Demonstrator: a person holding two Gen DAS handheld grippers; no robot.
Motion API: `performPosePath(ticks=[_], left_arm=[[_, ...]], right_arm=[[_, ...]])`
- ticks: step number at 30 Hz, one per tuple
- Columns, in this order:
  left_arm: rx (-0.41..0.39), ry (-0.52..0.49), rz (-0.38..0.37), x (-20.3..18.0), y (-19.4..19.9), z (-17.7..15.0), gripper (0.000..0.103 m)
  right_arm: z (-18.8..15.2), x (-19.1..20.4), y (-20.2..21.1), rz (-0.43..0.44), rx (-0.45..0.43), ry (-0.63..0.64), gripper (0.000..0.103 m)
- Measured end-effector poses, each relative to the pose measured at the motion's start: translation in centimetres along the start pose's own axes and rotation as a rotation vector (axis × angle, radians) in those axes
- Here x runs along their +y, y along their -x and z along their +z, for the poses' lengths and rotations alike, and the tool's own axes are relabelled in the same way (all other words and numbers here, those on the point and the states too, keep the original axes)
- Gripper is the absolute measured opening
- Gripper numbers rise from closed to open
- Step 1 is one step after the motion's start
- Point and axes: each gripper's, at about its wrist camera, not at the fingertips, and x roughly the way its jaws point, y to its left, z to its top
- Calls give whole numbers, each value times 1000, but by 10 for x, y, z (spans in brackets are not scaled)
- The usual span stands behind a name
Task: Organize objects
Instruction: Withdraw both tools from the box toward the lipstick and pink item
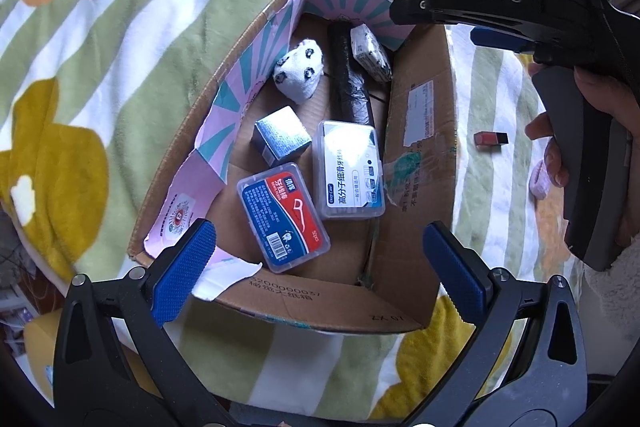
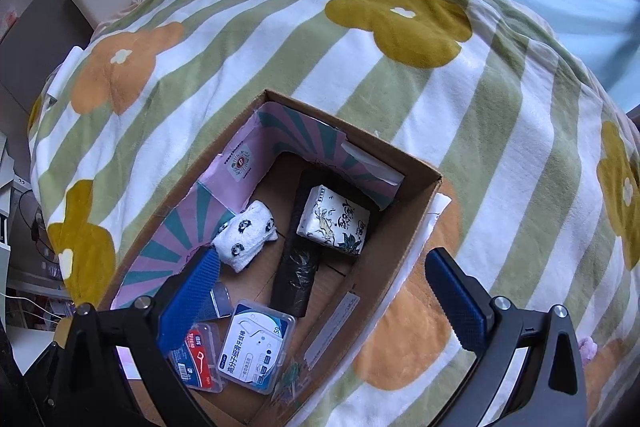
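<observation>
**Both grippers open over the box, one item left outside**

You hold the left gripper (image 1: 316, 267) above the near end of the cardboard box (image 1: 420, 131), jaws spread wide with nothing between them. The right gripper (image 2: 320, 299) also stands wide apart and empty, tilted down over the same box from the other side; your hand (image 1: 560, 131) wraps its handle in the left view.

The box sits on the flowered blanket (image 1: 120, 47) so that loose things gather in one place. Inside, the red floss case (image 1: 284, 217) and the white floss case (image 1: 348, 169) lie flat, just beside each other, at the near end. The small blue box (image 1: 282, 133) sits behind them, the panda towel (image 1: 298, 71) leans near the patterned lining, and the black roll (image 1: 348, 75) runs lengthwise with the tissue pack (image 1: 370, 53) resting against its far end.

A small red and black item (image 1: 491, 139) lies on the blanket outside the box, near your right hand. That looks like the next thing to collect, and open jaws suit the reach.
</observation>
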Motion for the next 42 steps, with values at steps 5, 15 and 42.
performPosePath(ticks=[5,15,42], left_arm=[[-15,-18,8,-5,22,2,103],[-29,-112,-10,-34,67,15,103],[7,-396,-18,-177,54,10,102]], right_arm=[[-7,-1,34,4,-33,-35,102],[-53,-24,114,-52,-79,-75,102],[-197,-138,220,-347,-145,-523,102]])
